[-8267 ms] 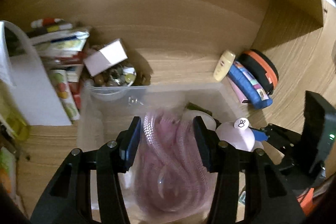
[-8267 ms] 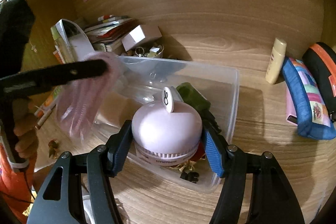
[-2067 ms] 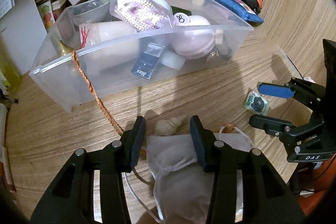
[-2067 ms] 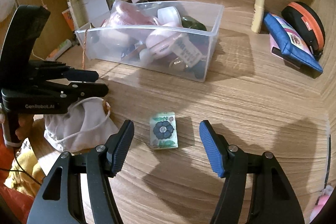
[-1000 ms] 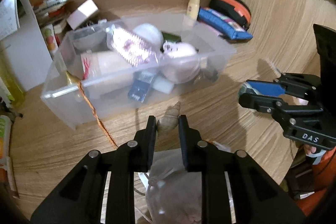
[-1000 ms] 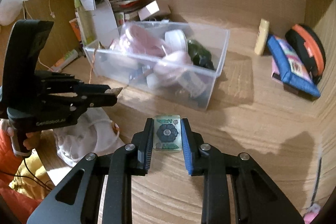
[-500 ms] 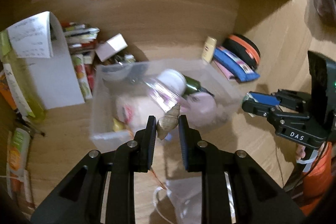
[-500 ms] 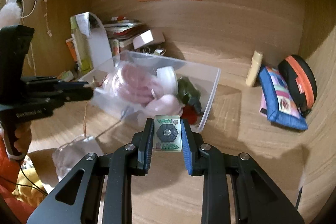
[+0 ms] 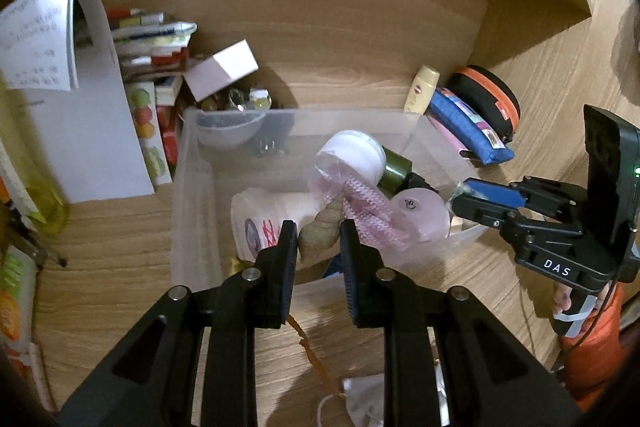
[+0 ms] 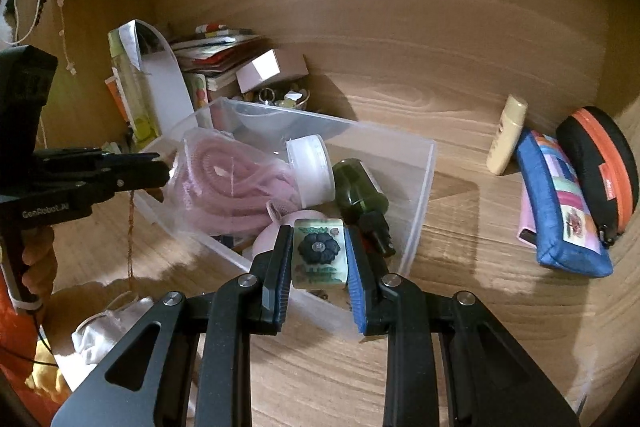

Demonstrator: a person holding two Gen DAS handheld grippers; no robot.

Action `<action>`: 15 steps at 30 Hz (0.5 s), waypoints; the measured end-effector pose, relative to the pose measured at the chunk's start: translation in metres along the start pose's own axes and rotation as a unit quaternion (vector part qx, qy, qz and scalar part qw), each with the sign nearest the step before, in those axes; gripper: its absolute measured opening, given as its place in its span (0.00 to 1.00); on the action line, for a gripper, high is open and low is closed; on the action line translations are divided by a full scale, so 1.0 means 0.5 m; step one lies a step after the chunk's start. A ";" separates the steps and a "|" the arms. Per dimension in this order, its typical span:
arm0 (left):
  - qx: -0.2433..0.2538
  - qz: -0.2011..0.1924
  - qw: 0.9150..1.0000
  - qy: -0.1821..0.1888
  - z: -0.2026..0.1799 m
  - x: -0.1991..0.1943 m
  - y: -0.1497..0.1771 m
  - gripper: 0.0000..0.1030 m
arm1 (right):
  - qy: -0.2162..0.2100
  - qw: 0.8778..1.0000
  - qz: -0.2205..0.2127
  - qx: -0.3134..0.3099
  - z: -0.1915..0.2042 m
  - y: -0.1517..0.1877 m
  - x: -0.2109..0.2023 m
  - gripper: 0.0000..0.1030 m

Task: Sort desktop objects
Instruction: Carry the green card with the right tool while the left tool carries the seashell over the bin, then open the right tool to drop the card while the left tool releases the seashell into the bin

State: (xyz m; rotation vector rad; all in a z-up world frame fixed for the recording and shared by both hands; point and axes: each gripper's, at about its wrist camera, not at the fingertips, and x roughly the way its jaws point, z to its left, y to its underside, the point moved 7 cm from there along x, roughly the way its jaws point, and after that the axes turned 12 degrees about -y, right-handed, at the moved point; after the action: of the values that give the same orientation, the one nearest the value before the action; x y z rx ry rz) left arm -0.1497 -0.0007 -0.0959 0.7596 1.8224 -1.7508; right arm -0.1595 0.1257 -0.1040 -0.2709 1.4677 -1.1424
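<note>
Your left gripper (image 9: 319,241) is clamped on a spiral seashell (image 9: 325,227) — jaws nearly together, pads pressing its sides, pointed tip sticking out ahead. In the left wrist view it's held above the near wall of the clear plastic bin (image 9: 192,195). An orange cord (image 9: 310,351) trails below the jaws toward a white drawstring pouch (image 9: 362,399) on the desk.

Your right gripper (image 10: 318,259) is closed on a small green tile with a dark flower on it (image 10: 319,253), flat face toward the camera, gripped by its two side edges. It sits over the bin's near right corner.

View differences:
- Only the right wrist view shows the tile's face; from the left wrist you get the right gripper (image 9: 460,197) side-on at the bin's right end and the tile is barely visible between its tips.
- Only the left wrist view shows the shell clearly; from the right wrist the left gripper (image 10: 162,171) is side-on and the shell can't be made out, just the cord hanging down.
- Right wrist shows the bagged pink coil (image 10: 232,183), white cap (image 10: 310,171) and green bottle (image 10: 360,193) in the bin more cleanly.

Blue pencil case (image 10: 560,203) and orange-rimmed black case (image 10: 600,171) lie on the desk, right of the bin.
</note>
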 end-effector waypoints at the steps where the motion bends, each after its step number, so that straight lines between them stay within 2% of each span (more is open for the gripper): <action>1: -0.002 0.000 1.000 0.000 0.001 0.001 0.000 0.20 | 0.000 1.000 0.002 0.000 0.000 0.001 0.002 0.22; 3: -0.003 0.000 1.000 0.000 0.003 0.001 -0.001 0.20 | 0.003 1.000 0.008 -0.002 0.000 0.004 0.007 0.23; 5: -0.005 0.000 1.000 0.003 0.003 -0.002 -0.002 0.20 | 0.011 1.000 0.005 -0.004 0.000 0.002 0.003 0.31; 6: -0.005 0.000 1.000 0.004 0.003 -0.006 -0.002 0.22 | 0.013 1.000 0.002 -0.005 0.002 0.001 -0.002 0.42; 7: -0.006 -0.003 1.000 0.005 0.002 -0.012 -0.003 0.26 | 0.014 1.000 -0.002 -0.005 0.004 0.000 -0.007 0.52; 8: -0.006 -0.005 1.000 0.006 0.001 -0.017 -0.004 0.30 | 0.016 1.000 -0.007 -0.006 0.006 -0.001 -0.013 0.56; 11: -0.009 -0.020 1.000 -0.004 0.001 -0.045 -0.007 0.44 | 0.017 1.000 -0.019 -0.017 0.023 -0.003 -0.035 0.57; 13: -0.015 -0.026 0.999 -0.014 0.005 -0.059 -0.009 0.59 | 0.017 0.999 -0.018 -0.023 0.036 0.000 -0.048 0.65; 15: -0.023 -0.029 0.999 -0.010 0.008 -0.078 -0.007 0.62 | 0.017 0.999 -0.018 -0.029 0.050 0.007 -0.058 0.72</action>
State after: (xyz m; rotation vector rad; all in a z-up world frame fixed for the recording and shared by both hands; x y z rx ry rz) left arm -0.1244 -0.0070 -0.0667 0.6752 1.8824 -1.7415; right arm -0.1284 0.1366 -0.0840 -0.3211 1.5343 -1.1393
